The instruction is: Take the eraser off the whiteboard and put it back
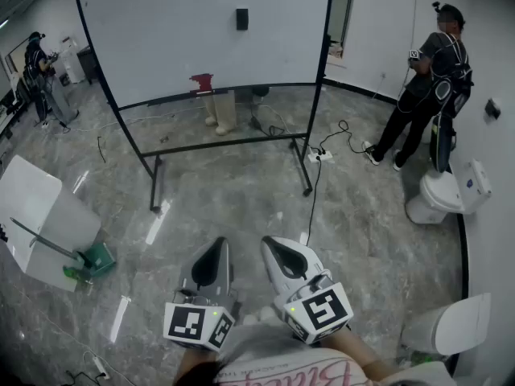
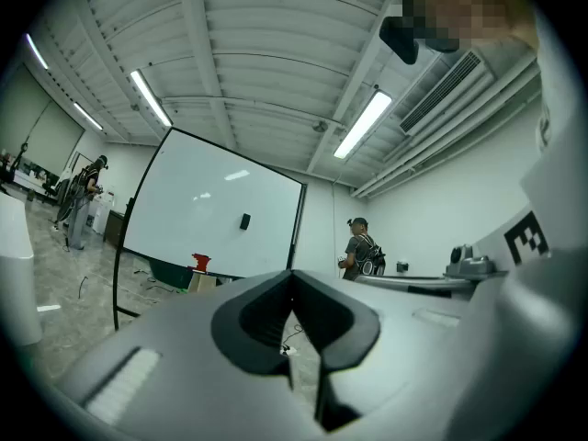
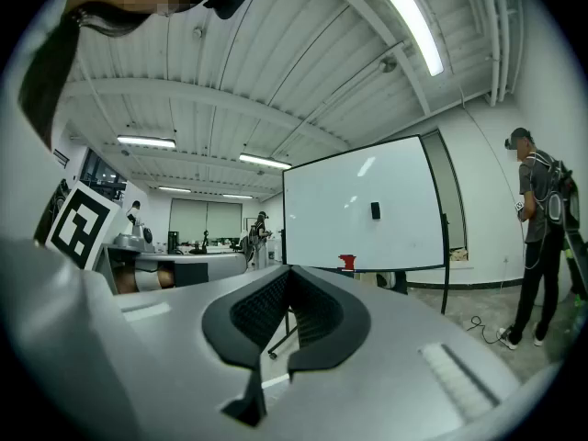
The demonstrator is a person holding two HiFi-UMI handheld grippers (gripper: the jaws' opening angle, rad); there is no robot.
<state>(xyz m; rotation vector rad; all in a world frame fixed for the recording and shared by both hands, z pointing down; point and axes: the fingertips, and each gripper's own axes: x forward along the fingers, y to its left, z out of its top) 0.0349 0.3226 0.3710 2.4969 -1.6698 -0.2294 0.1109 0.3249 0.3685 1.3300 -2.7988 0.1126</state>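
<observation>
Close to the person, the left gripper (image 1: 217,246) and right gripper (image 1: 273,246) sit side by side, level, fingers (image 2: 253,324) pressed together on nothing. Well ahead across the floor, the eraser (image 1: 242,18) clings upright high on the whiteboard (image 1: 161,39), roughly centred between both, neither clearly nearer.

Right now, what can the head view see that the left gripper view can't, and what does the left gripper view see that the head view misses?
Only the head view shows a white toilet by the right wall. Only the left gripper view shows the ceiling, with its long lights and an air vent. Both show the whiteboard, the black eraser stuck on it, a red thing at its bottom edge, and a person standing off to its right.
</observation>
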